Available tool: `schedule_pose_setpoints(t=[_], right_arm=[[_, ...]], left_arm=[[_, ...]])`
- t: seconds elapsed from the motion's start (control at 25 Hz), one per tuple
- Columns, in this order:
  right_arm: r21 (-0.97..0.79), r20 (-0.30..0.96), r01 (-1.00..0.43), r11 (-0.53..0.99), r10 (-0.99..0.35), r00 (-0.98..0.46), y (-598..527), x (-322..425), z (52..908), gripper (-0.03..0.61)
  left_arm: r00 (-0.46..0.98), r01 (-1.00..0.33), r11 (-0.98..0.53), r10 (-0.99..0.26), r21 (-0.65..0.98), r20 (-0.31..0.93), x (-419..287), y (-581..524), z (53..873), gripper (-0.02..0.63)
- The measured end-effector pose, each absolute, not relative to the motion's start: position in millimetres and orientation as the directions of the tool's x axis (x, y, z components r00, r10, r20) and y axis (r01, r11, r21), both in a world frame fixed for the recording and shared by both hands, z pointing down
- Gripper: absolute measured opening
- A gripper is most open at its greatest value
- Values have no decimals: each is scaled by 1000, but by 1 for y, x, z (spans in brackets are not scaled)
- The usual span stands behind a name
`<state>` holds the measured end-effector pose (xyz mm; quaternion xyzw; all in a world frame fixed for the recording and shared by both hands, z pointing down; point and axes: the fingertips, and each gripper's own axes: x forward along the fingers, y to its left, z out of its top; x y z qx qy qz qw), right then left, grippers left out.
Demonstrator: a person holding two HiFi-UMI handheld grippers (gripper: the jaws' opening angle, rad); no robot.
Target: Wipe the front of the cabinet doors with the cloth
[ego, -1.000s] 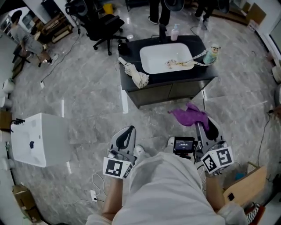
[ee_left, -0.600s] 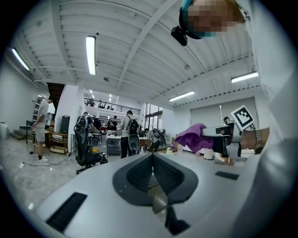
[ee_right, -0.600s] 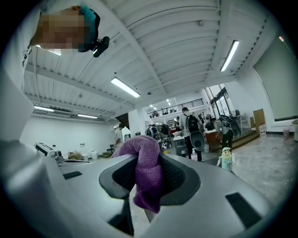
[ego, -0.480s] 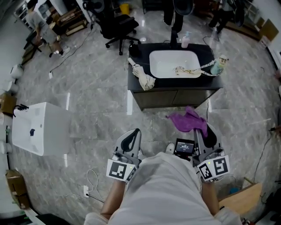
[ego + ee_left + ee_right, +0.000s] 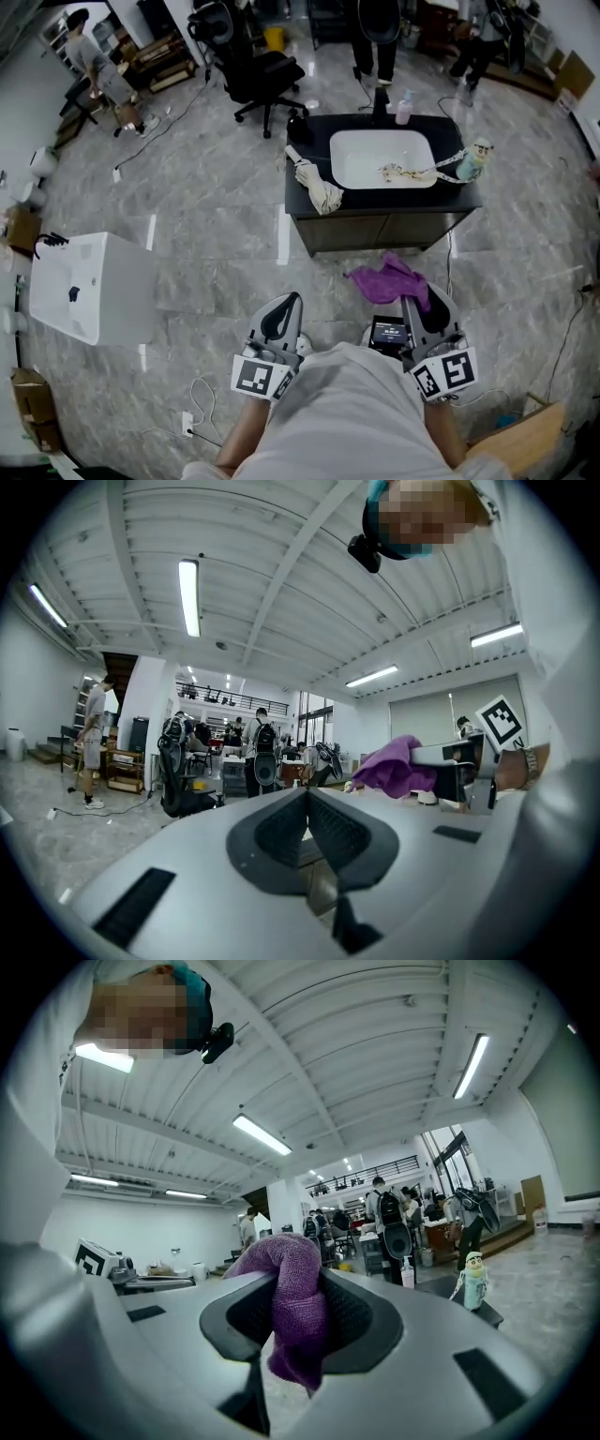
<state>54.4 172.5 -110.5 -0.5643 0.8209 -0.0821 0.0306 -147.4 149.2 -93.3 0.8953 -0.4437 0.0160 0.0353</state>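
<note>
A purple cloth hangs from my right gripper, whose jaws are shut on it; in the right gripper view the cloth bunches between the black pads. The dark cabinet with its two front doors stands ahead on the floor, under a black top with a white sink. My right gripper is short of the doors, with the cloth just in front of their base. My left gripper is shut with nothing in it, held low to the left; its closed jaws point level across the room.
A rolled beige cloth, a soap bottle and a small figurine sit on the cabinet top. A white box lies on the floor at left, a black office chair behind. People stand beyond the cabinet.
The view has shifted so the cabinet sits a little farther up and right. Both grippers stay low by my body; the right one still holds the cloth.
</note>
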Motion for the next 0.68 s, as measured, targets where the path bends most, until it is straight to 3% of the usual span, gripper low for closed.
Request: schedule_pose_setpoints(t=[0.68], right_arm=[[-194, 126, -947, 256, -951, -283, 182, -85, -89, 118]], left_arm=[[676, -736, -666, -732, 124, 85, -277, 139, -62, 6]])
